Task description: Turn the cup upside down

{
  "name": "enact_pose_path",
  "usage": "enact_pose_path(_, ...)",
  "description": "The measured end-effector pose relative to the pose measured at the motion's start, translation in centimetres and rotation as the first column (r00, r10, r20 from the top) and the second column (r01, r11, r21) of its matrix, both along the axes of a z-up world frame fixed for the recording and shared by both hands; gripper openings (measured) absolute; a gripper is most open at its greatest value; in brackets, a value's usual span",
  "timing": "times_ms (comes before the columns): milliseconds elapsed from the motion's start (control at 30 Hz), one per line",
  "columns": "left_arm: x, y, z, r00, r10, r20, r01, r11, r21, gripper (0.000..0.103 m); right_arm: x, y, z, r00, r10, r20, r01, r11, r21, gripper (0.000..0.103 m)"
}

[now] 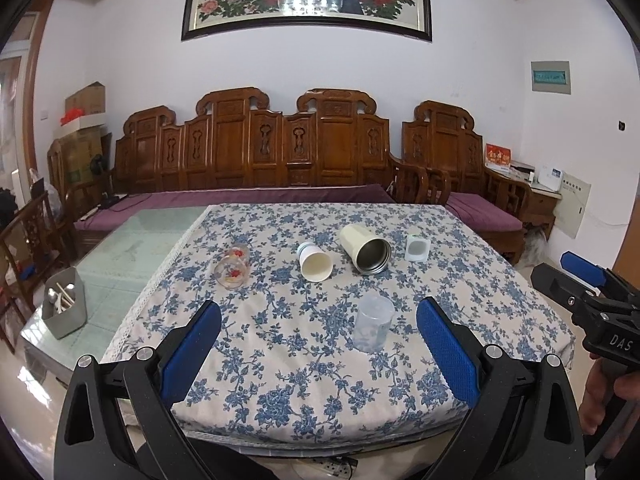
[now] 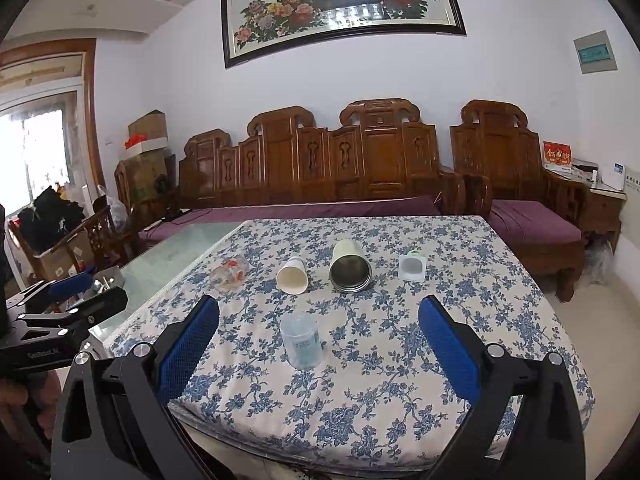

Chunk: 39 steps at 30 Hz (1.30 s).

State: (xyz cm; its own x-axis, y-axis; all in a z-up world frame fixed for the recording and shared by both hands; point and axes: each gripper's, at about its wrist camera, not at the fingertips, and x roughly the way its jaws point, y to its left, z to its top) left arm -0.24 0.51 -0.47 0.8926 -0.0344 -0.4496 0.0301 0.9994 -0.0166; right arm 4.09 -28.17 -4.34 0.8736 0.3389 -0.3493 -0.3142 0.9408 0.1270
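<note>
A clear plastic cup [image 1: 373,323] stands on the blue-flowered tablecloth [image 1: 280,360], nearest the front; it also shows in the right wrist view [image 2: 302,339]. Behind it lie on their sides a glass with red print [image 1: 233,267], a white paper cup [image 1: 315,261] and a cream steel tumbler [image 1: 365,249]. A small white square cup [image 1: 417,249] stands at the right. My left gripper [image 1: 319,326] is open and empty above the table's front edge. My right gripper [image 2: 319,326] is open and empty, likewise short of the clear cup.
The cloth covers the right part of a glass-topped table [image 1: 132,248]. A grey holder with utensils [image 1: 64,308] stands on the glass at the left. A carved wooden sofa [image 1: 256,148] with purple cushions runs behind the table. The right gripper's body [image 1: 592,304] shows at the right edge.
</note>
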Motion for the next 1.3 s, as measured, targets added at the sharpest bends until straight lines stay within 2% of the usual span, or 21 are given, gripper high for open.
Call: enact_pose_path(1300,-0.26,0.09,0.35,1.000,0.000,0.008,0.000,1.000,-0.003,0.094,0.15,0.26,-0.56,1.000,0.000,-0.005,0.000,1.000,0.000,0.101)
